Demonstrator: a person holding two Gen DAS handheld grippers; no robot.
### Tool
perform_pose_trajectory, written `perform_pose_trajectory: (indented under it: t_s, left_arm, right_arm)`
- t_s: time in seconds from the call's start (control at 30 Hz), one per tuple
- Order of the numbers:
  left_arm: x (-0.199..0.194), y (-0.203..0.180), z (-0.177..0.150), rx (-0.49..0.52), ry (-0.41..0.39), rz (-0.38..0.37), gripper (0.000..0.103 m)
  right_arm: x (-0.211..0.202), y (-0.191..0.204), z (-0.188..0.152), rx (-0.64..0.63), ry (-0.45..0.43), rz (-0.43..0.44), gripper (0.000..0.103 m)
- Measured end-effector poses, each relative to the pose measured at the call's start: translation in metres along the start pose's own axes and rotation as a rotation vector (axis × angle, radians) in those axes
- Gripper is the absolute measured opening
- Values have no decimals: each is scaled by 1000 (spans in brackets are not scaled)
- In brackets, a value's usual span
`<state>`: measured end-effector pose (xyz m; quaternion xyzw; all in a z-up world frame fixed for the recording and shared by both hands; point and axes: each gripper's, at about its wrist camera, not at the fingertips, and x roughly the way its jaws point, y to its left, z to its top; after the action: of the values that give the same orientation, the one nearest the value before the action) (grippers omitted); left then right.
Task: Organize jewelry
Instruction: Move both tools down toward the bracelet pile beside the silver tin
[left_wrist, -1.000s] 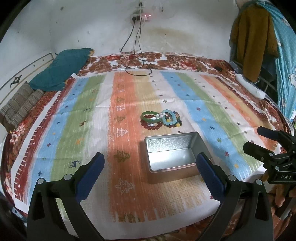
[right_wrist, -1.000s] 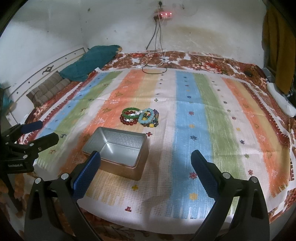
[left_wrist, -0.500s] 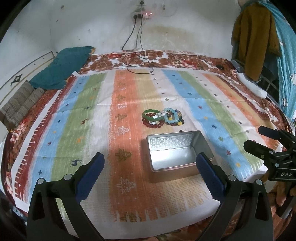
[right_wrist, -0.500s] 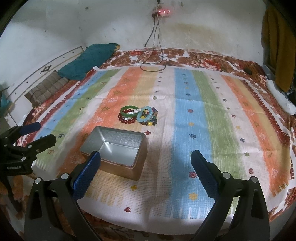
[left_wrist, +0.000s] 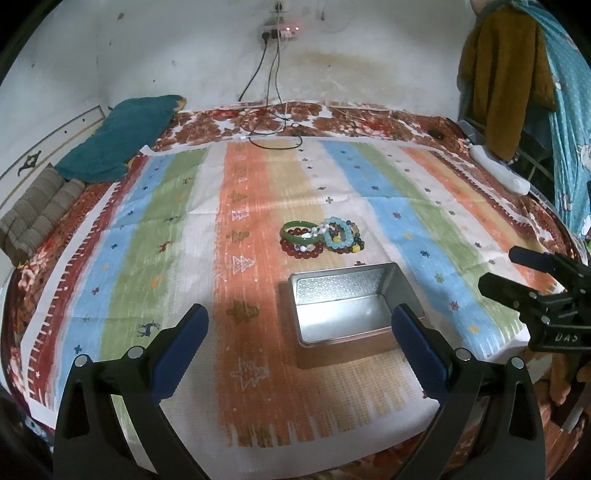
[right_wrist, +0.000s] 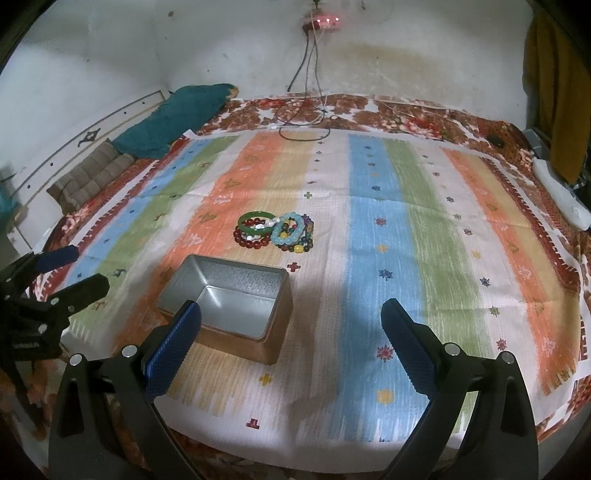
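1. Bracelets (left_wrist: 322, 238) lie in one tangled heap on the striped cloth (left_wrist: 402, 206), just beyond the far wall of the open metal tin (left_wrist: 347, 306); none is in the tin, so the sorting looks not yet begun.
2. The left gripper (left_wrist: 297, 352) hangs spread wide and empty above the near edge of the cloth, its blue pads on either side of the tin in its own view.
3. The right gripper (right_wrist: 291, 347) is likewise released, nothing between its fingers, held just right of the tin and well short of the heap.
4. The heap holds a green bangle (right_wrist: 255, 220), a dark red bead bracelet (right_wrist: 251, 239), a pale blue bead bracelet (right_wrist: 287, 230) and a mixed-colour strand (right_wrist: 303, 246); they overlap, and motion blur makes it hard to say which lies on top.
5. Risk: a pinch into the overlap would likely lift two pieces at once, or drag a neighbour across the cloth.
6. Risk: the bangle looks smooth and hard, so a shallow grip may let it slip and roll.
7. Risk: the tin looks light and sits on soft bedding; a finger knocking its rim could tip or shove it.
8. Further out, a teal cushion (left_wrist: 118, 144) rests at the far left and cables (left_wrist: 273, 125) trail down from the wall, both well apart from the work.
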<state>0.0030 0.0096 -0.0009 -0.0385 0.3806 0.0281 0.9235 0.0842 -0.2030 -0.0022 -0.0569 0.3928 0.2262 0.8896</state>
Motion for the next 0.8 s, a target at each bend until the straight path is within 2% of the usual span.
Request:
perform_pose_trajectory:
  t_s: [0.53,0.8]
  left_arm:
    - [28,-8,24,93,59,-20,97]
    - [47,8,39,48,84,13,97]
  right_arm:
    - [29,-4,37,-36,39,-13,99]
    - [52,-4,53,-33,80,-7,99]
